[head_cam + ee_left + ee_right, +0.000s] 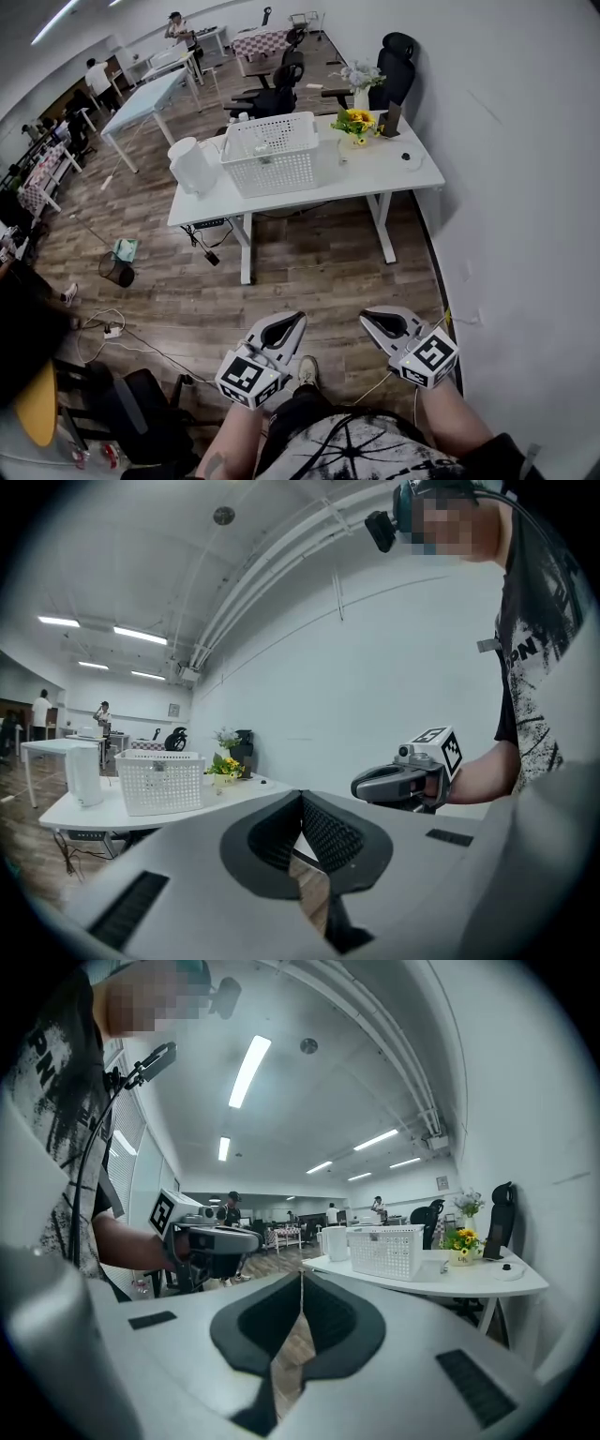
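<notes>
Only the letters "PN" can be read, printed on the person's shirt [530, 667].

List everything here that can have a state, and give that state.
Left gripper: shut, nothing between its jaws.
Right gripper: shut, nothing between its jaws.
Basket: upright on the desk.
Jug: upright, at the desk's left end.
Flower pot: upright, beside the basket.

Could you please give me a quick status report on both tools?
Shut and empty: left tool, right tool. Nearest thing: white perforated plastic basket on white rectangular table, untouched, well ahead. Only wooden floor between.
</notes>
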Demonstrator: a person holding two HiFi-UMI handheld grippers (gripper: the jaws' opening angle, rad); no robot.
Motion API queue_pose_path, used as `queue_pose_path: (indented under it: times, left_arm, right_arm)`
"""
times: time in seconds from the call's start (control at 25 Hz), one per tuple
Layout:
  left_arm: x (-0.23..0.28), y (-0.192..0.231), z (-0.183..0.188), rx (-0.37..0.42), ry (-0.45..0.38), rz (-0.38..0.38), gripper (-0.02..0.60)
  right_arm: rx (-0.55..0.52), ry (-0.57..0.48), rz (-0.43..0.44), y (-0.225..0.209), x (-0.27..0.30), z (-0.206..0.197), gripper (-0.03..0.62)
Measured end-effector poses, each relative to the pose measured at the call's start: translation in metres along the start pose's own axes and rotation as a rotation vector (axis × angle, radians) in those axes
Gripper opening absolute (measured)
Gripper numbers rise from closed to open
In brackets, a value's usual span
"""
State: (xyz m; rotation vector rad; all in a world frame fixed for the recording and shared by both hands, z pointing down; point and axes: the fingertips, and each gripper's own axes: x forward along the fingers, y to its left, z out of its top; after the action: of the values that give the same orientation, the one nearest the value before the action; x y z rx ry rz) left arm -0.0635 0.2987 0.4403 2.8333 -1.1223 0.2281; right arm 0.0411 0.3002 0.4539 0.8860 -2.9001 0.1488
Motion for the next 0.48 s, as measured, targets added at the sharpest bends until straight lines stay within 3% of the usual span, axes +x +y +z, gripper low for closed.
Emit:
queue_pose_path:
  times: [0.48]
  left_arm:
    - [0.044, 0.113, 0.008, 0.000, 0.010, -0.088, 0.011]
  right_arm:
    - [0.019, 0.011, -0.086, -0.059, 0.096, 0.017, 0.023]
